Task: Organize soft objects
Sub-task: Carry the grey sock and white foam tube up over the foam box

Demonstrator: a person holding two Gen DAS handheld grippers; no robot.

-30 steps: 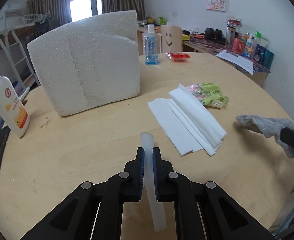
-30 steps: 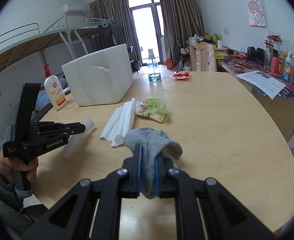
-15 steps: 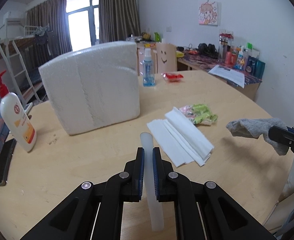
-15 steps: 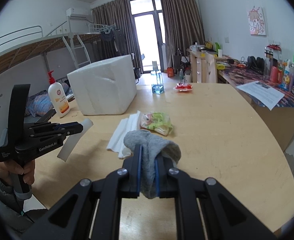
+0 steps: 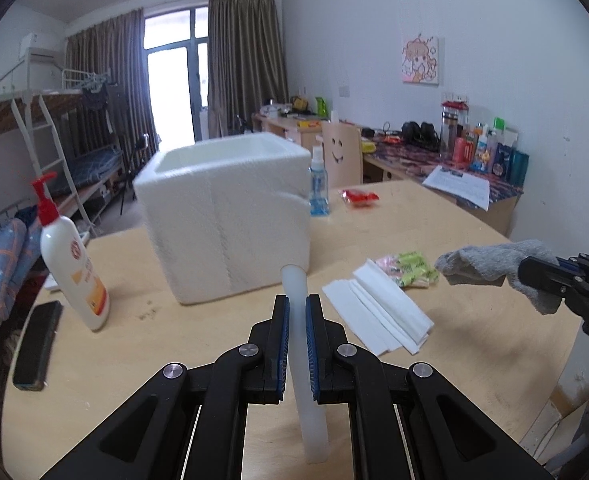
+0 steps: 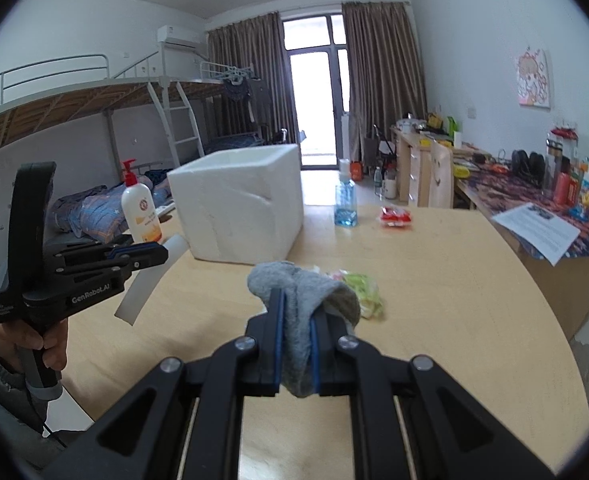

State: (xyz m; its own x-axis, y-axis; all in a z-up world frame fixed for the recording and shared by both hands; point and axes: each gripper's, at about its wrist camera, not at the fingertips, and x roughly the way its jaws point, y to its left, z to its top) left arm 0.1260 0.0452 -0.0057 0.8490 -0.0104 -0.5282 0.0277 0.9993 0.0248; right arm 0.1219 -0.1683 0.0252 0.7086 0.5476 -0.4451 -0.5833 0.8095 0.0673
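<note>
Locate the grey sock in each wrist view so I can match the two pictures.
Left wrist view: the grey sock is at the right edge, hanging from the right gripper above the table.
Right wrist view: the grey sock is at bottom centre, clamped between the right gripper's own fingers.
Shared landmark: the white foam box, beyond the sock in both views.

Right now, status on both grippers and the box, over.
Left gripper shut on white foam strip, right gripper shut on grey sock. Both off the table. Foam box ahead, top open. Nothing in the way.
</note>
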